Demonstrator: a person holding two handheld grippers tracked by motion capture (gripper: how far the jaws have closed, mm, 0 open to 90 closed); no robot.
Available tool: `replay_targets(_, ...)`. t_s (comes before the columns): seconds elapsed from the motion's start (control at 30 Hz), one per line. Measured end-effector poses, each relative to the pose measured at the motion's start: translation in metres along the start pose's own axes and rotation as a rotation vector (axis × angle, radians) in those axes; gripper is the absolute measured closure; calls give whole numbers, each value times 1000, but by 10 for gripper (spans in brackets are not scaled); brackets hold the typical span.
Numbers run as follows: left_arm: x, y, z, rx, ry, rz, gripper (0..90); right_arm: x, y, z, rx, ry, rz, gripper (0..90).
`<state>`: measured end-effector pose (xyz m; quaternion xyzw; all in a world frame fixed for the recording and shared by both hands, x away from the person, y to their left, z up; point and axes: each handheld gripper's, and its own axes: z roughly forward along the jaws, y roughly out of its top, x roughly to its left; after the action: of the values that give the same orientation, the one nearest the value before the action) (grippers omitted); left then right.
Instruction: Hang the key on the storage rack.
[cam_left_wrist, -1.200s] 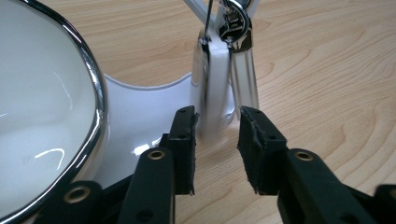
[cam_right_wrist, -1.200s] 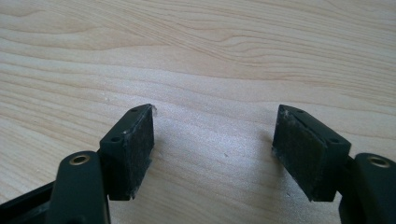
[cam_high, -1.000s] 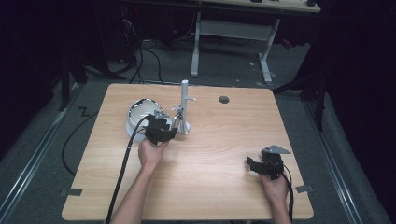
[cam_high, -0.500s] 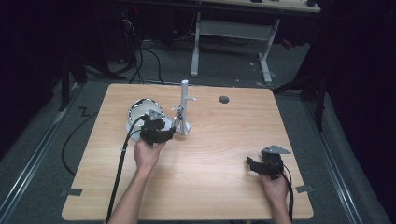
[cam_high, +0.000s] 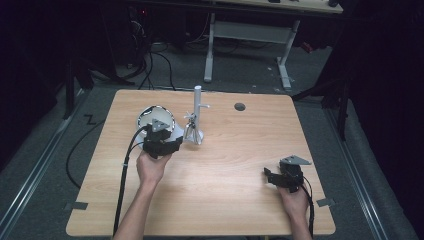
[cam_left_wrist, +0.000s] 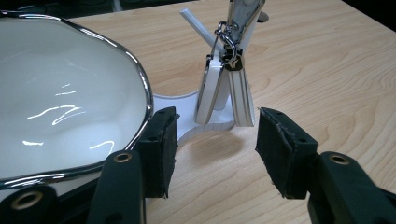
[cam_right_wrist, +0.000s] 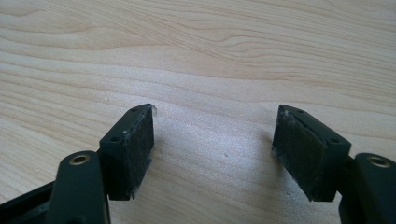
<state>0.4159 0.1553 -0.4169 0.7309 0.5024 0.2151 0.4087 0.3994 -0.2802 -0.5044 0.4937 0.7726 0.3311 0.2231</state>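
Note:
A white stand (cam_high: 197, 107) with a post and side pegs rises at the table's middle back. A bunch of white key tags on a metal ring (cam_left_wrist: 224, 88) hangs from one of its pegs (cam_high: 190, 127). Just left of it sits a white bowl (cam_high: 150, 116) with a chrome rim (cam_left_wrist: 60, 102). My left gripper (cam_high: 176, 142) is close in front of the stand, beside the bowl. Its jaws (cam_left_wrist: 212, 140) have just been opening and stand open, with nothing between them. My right gripper (cam_high: 267, 176) rests low at the front right, open (cam_right_wrist: 212, 140) over bare wood.
The wooden table (cam_high: 235, 150) has a round cable hole (cam_high: 240, 106) at the back. A black cable (cam_high: 125, 170) trails from the left gripper off the front edge. Dark floor, cables and a desk frame (cam_high: 250, 35) lie beyond the table.
My left gripper has drawn back a little from the stand, toward the left. The right hand has not moved.

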Motion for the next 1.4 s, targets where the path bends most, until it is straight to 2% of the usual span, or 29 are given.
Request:
replay_targets(0.23,4,-5,-10,-21,5,-18,477,0,0,0,0,0,0,294)
replay_targets(0.57,5,-8,-19,-30,0,-23,475,0,0,0,0,0,0,293)
replay_targets(0.9,6,-9,-29,-43,8,-22,470,0,0,0,0,0,0,294)
replay_targets(1.1,4,-10,-34,-46,15,-7,468,0,0,0,1,0,1,294)
replay_targets(1.4,7,-15,-42,-66,15,-28,468,0,0,0,1,0,1,294)
